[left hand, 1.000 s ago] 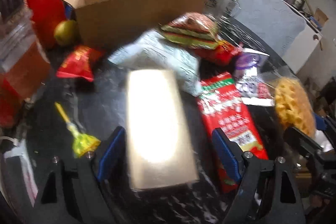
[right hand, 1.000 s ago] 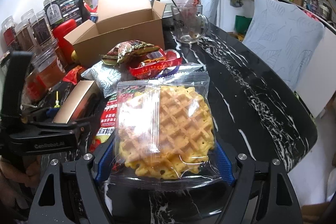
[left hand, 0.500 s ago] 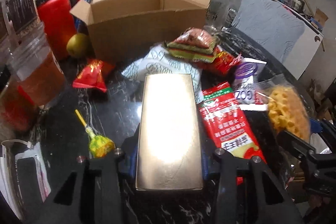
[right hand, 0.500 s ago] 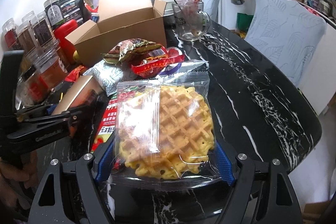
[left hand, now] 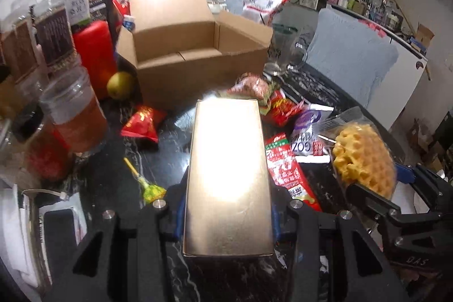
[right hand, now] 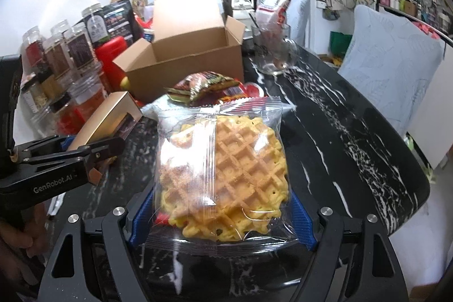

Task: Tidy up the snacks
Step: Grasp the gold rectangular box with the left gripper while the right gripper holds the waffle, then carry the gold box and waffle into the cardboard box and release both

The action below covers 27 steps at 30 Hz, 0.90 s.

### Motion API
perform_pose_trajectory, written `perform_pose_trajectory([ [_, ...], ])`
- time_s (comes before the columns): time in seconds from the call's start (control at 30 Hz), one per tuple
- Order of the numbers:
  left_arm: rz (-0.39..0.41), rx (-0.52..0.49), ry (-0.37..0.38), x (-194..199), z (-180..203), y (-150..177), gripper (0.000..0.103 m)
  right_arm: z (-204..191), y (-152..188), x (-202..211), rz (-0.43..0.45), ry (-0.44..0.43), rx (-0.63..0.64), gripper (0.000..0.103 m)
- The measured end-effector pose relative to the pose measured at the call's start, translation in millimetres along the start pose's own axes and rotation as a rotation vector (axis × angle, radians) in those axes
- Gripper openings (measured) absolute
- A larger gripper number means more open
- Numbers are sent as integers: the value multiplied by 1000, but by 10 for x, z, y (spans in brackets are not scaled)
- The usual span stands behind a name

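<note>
Left wrist view, going left to right: off to the left of the left tongs (left hand: 226,217) stand clear jars (left hand: 70,109) with a red container (left hand: 93,53) behind them, then a green-wrapped lollipop (left hand: 147,188) lying on the black marble table (left hand: 107,169) close by the left finger. Between the fingers sits a shiny gold box (left hand: 228,174), clamped on both long sides by the blue pads and lifted off the table. Straight ahead of it stands the open cardboard box (left hand: 198,61), its inside bare where it shows. A small red packet (left hand: 141,126) lies ahead to the left; a heap of snack packets (left hand: 263,98) lies ahead to the right, with a long red sachet (left hand: 286,171) just beside the right finger.

Right wrist view: the left tongs show at the far left, carrying the gold box. The right tongs (right hand: 220,220) grip a wrapped waffle (right hand: 226,177) between their blue pads, held above the table. Ahead and to the right stands a glass mug (right hand: 271,53) with a red-and-white bag (right hand: 269,4) in it
</note>
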<state>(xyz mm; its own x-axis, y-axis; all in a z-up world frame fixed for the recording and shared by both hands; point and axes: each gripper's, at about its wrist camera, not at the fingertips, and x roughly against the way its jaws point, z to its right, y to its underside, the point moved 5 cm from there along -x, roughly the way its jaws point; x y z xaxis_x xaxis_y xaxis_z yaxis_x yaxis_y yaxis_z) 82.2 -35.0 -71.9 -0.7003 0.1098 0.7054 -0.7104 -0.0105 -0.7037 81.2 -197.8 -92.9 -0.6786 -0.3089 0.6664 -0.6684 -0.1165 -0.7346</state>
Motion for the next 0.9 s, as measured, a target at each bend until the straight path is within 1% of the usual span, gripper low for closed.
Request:
perform_pose_trajectory([
  [0.23, 79, 20, -16, 260, -55, -167, 43, -164, -198, 136, 42, -47, 37, 81],
  [0.43, 142, 24, -30, 379, -130, -413, 43, -299, -460, 159, 84, -73, 81, 81],
  [0.67, 182, 34, -41, 280, -263, -766, 43, -400, -850, 55, 121, -91, 124, 81],
  [0.9, 217, 35, -57, 88, -410, -1160, 43, -450, -1311, -193, 150, -104, 150, 81],
])
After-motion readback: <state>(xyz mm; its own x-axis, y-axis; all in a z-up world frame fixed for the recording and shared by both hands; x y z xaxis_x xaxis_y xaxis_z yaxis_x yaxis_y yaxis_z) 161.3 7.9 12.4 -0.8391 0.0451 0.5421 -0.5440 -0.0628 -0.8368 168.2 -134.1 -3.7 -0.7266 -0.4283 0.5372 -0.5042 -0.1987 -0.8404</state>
